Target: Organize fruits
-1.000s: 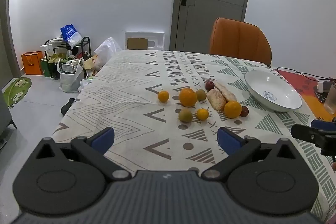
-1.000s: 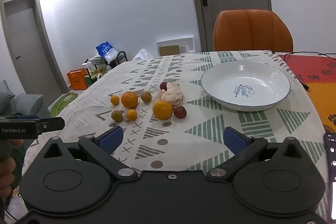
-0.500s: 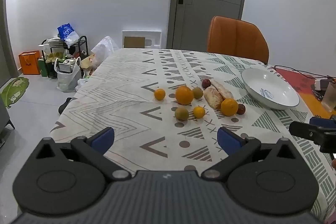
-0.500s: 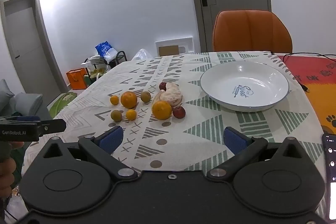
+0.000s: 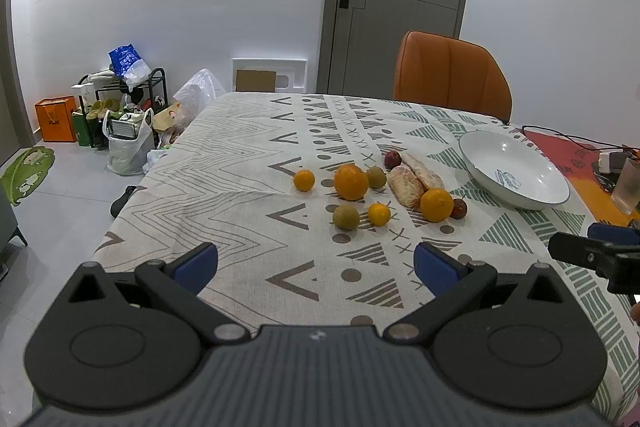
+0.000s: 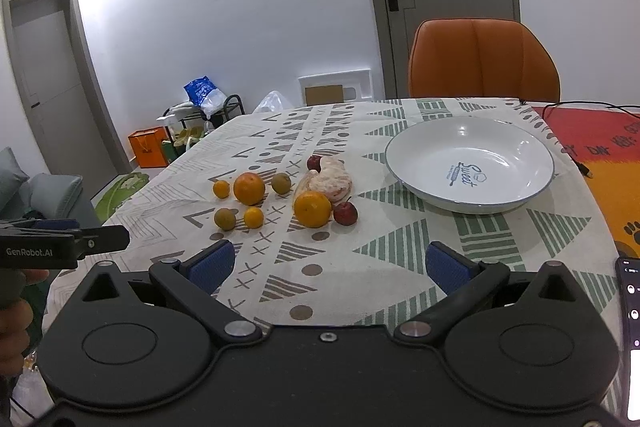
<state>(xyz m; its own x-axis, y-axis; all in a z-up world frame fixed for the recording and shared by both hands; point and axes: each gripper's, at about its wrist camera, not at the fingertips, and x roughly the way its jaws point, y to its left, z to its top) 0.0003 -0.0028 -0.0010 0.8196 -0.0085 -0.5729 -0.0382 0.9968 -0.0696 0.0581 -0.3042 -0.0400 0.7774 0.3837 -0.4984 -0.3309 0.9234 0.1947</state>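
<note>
Showing both tools wide open and empty: fruits (image 6: 280,193) ahead-left of right tool (image 6: 328,265), ahead-right of left tool (image 5: 316,263); bowl (image 6: 532,147) nearer right.

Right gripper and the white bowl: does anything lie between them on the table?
No. In the right wrist view only bare patterned tablecloth lies between the right gripper and the white bowl.

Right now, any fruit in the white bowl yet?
No, the white bowl holds nothing; all the fruit, like the large orange, sits on the tablecloth beside it.
</note>
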